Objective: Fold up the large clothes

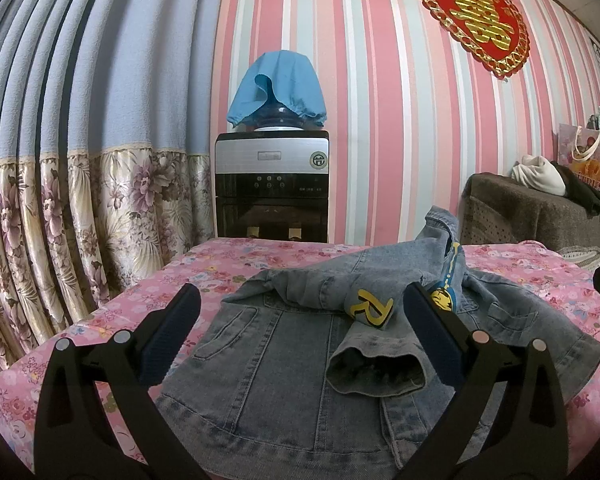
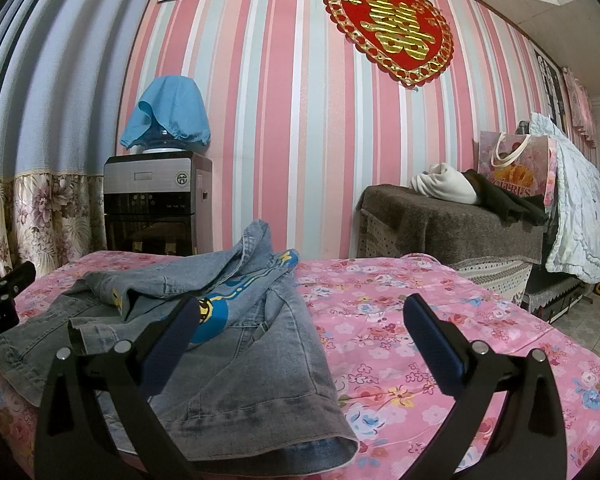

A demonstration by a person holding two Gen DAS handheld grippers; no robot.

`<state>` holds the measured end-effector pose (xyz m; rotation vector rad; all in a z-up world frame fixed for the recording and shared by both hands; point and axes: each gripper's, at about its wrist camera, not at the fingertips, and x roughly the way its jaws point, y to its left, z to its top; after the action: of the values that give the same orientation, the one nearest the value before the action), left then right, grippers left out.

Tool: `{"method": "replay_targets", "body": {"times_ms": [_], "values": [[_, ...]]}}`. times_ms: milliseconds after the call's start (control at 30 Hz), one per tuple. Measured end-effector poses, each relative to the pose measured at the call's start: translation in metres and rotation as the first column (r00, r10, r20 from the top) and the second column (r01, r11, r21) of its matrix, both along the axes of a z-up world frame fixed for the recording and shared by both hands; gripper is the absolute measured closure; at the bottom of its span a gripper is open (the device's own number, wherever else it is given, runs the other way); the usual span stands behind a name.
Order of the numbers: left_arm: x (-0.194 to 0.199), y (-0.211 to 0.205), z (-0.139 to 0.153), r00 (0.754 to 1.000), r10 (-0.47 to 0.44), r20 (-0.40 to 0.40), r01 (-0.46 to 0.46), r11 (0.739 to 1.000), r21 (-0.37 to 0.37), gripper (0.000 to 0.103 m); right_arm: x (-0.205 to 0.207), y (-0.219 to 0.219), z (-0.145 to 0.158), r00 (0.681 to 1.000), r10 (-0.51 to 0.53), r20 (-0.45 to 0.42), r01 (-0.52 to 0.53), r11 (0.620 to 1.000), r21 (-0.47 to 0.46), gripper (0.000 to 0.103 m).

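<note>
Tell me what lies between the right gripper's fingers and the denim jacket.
Nothing: in the right wrist view, the open right gripper already hangs over the denim jacket.

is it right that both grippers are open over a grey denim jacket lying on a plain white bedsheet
Not quite. The sheet is pink with a floral print, not plain white, as the right wrist view shows. The left gripper and right gripper are open over the grey denim jacket.

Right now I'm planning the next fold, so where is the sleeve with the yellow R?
In the left wrist view, the sleeve with the yellow R lies folded across the denim jacket front, its cuff pointing toward the camera, beside the left hand-held gripper's right finger.
</note>
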<state>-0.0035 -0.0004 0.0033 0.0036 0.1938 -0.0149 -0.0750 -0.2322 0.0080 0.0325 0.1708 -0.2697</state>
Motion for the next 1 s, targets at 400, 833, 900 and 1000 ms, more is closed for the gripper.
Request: {"method": "replay_targets", "body": {"times_ms": [400,833,900,1000], "values": [[0.001,0.000,-0.007,1.000,-0.009,-0.029,0.009,1.000,-0.002,0.003,-0.001,-0.007,-0.002,1.000,-0.002,-0.008,0.002,1.000,0.004,0.002],[0.009,-0.004,-0.014,0.995,-0.027,-0.091,0.028,1.000,0.001,0.003,0.007,-0.005,-0.008,0.999,0.006,-0.042,-0.006,1.000,-0.011,0.002],[0.014,-0.005,-0.013,0.992,-0.037,-0.120,0.039,0.999,0.013,0.003,0.010,-0.007,-0.009,0.998,0.020,-0.061,-0.020,1.000,0.002,0.002],[0.024,-0.012,-0.015,0.981,-0.056,-0.184,0.070,0.995,0.070,0.003,0.018,-0.009,-0.010,0.995,0.041,-0.094,-0.040,0.999,0.011,0.002]]}}
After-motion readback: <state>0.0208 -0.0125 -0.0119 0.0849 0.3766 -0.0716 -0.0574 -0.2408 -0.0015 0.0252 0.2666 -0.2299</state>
